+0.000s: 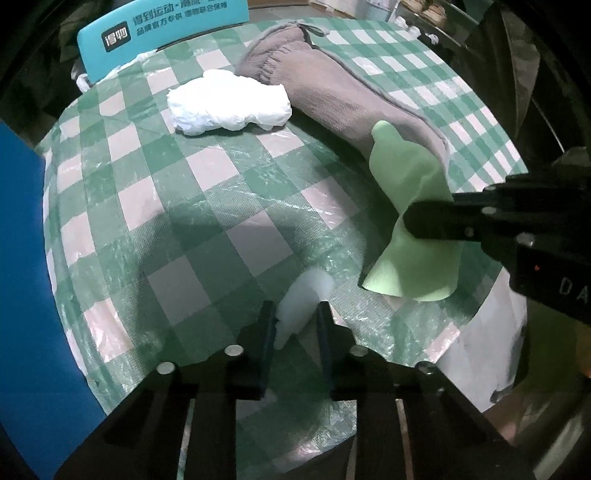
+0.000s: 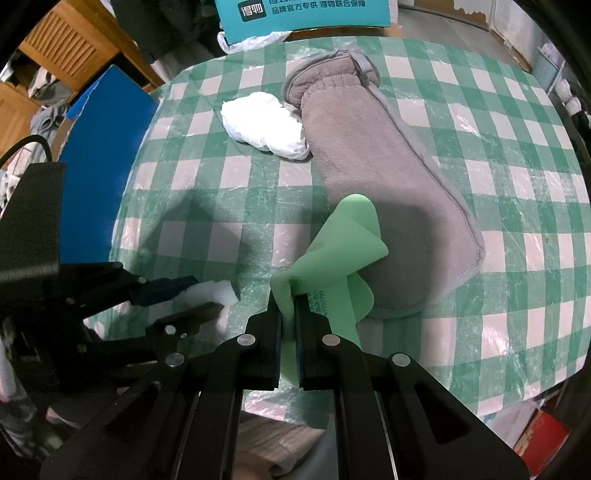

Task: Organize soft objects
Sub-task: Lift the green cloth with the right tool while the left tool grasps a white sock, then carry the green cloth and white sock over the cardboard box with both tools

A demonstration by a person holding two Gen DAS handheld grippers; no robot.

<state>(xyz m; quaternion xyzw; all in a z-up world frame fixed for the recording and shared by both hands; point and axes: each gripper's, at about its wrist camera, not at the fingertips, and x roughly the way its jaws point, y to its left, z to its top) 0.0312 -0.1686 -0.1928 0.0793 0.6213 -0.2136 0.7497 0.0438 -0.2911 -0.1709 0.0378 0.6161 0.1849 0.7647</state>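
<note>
Checked tablecloth (image 2: 480, 155) below: my left gripper (image 1: 295, 314) pinches white foam (image 1: 301, 295); right gripper (image 2: 289, 314) clamps green sheet (image 2: 332, 251), lower centre.

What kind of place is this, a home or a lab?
Probably a lived-in home or storage room. The table wears a green checked cloth under clear plastic, wooden slatted furniture stands behind it, and a teal shipping box and clothes are piled around.

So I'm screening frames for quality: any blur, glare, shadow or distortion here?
Left wrist view: white foam piece between the fingers looks soft and overexposed; checked tablecloth bulges from the fisheye. Right wrist view: plastic glare, and a shadow falls on the grey mitt behind the green sheet.
</note>
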